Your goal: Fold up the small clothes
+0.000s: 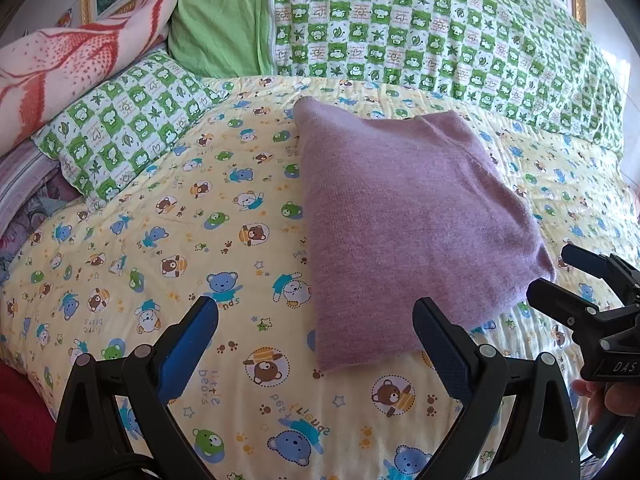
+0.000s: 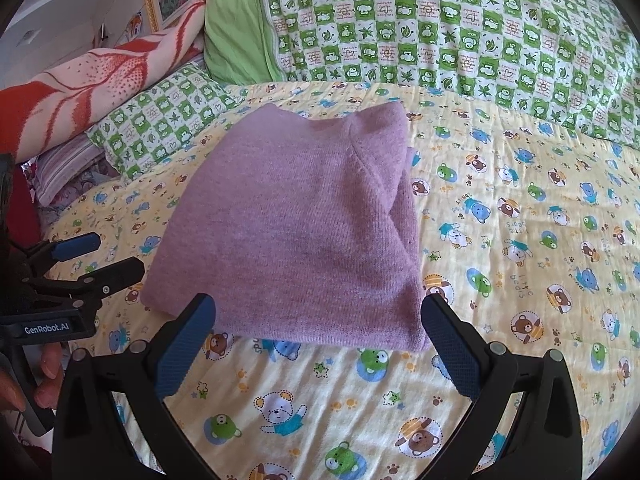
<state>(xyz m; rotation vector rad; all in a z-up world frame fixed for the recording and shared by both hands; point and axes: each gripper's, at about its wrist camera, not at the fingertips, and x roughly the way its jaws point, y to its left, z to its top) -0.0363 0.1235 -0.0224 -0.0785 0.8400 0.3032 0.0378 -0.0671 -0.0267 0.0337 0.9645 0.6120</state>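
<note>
Fingers, left gripper (image 1: pixel 316 344): two black arms with blue pads (image 1: pixel 186 354), spread wide and released, nothing between them; the right-hand pad overlaps the near edge of the garment in the left wrist view, though contact cannot be confirmed
Fingers, right gripper (image 2: pixel 320 340): likewise parted and released, blue pads (image 2: pixel 452 354) flanking the garment's near hem, no fabric pinched
Right gripper as seen from the left wrist (image 1: pixel 576 284): at 4 o'clock, beside the garment's near right corner, jaws apart
Left gripper as seen from the right wrist (image 2: pixel 96 260): at 9 o'clock, just beside the garment's left edge, jaws apart
Purple knit garment (image 2: pixel 296 232): folded into a compact, roughly rectangular packet, lying flat on the bedspread; centre to 1 o'clock in the left wrist view (image 1: pixel 412 220), centre to 11 o'clock in the right wrist view; a folded layer shows along its right side
Bedspread (image 1: pixel 160 240): pale yellow, printed with cartoon bears, covering the bed beneath the garment
Checked quilt (image 2: pixel 460 32): green and white, from 12 to 2 o'clock behind the garment
Checked pillow (image 1: pixel 120 128): same pattern, at 10 o'clock
Green cloth (image 1: pixel 220 16): plain, at 11 o'clock, against the quilt
Orange-and-white blanket (image 2: pixel 80 84): bundled at 10 o'clock, above the pillow
Hands: fingers of a hand (image 2: pixel 44 384) grip the left handle at 8 o'clock in the right wrist view
</note>
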